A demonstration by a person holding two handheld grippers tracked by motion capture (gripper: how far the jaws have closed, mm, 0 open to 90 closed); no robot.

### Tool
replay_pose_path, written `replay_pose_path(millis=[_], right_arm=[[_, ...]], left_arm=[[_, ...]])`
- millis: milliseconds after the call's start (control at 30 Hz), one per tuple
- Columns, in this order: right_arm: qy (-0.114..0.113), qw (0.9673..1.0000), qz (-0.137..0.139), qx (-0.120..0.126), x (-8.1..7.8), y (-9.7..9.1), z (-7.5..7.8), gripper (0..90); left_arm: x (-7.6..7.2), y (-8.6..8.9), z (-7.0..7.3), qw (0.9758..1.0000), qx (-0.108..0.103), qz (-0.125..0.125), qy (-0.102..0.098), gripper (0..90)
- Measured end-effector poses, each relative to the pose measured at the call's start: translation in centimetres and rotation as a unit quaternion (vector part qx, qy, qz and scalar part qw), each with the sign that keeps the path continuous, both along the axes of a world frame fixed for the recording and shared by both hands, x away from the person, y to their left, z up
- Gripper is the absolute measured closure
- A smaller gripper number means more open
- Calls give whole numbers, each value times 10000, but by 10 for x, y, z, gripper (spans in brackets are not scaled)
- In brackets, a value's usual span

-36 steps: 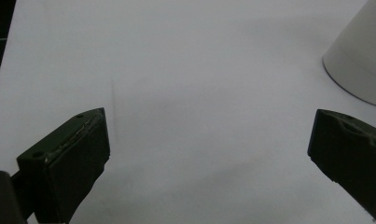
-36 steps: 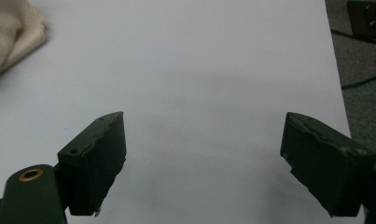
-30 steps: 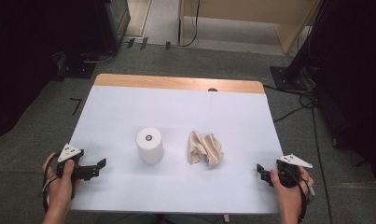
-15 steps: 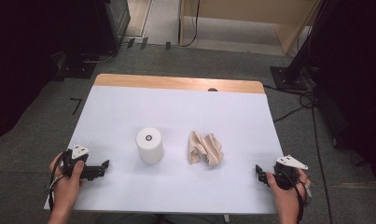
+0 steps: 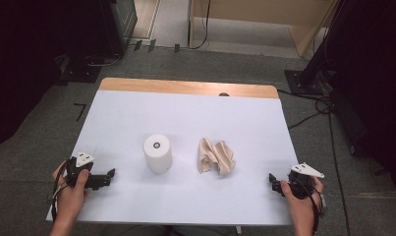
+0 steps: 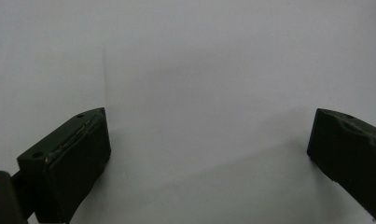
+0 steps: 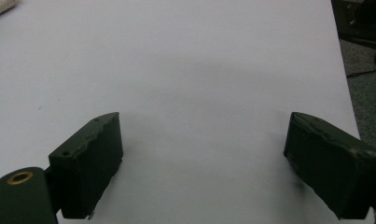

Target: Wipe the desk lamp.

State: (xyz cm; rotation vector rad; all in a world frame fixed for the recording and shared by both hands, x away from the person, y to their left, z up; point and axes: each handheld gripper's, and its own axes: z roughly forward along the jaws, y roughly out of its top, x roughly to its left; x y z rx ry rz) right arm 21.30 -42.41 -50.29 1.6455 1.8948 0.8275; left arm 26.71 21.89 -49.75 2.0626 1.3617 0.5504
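A white cylinder (image 5: 157, 153) stands upright near the middle of the white table (image 5: 185, 123). To its right lies a crumpled beige cloth (image 5: 214, 157); one corner of the cloth (image 7: 0, 6) reaches the top left of the right gripper view. My left gripper (image 5: 106, 177) rests low at the table's front left, left of the cylinder and apart from it. In its own view the left gripper (image 6: 206, 149) is open over bare table. My right gripper (image 5: 272, 181) sits at the front right edge, and the right gripper (image 7: 202, 163) stands open with nothing between its jaws.
A wooden strip (image 5: 185, 87) runs along the table's far edge. Grey floor with cables (image 5: 328, 123) surrounds the table, with dark equipment at the left and right. The table's right edge (image 7: 342, 70) shows close to the right gripper.
Both hands have drawn back a little toward the front edge of the table. The left gripper has sunk lower onto the table surface. The cylinder and cloth have not moved.
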Motion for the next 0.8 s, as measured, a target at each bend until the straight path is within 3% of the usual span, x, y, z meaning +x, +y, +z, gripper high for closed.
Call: replay_pose_path(millis=[800], right_arm=[[18, 10000, -32, -1, 1, 1, 0, 104]], left_arm=[[0, 0, 0, 10000, 2, 1, -3, 0]])
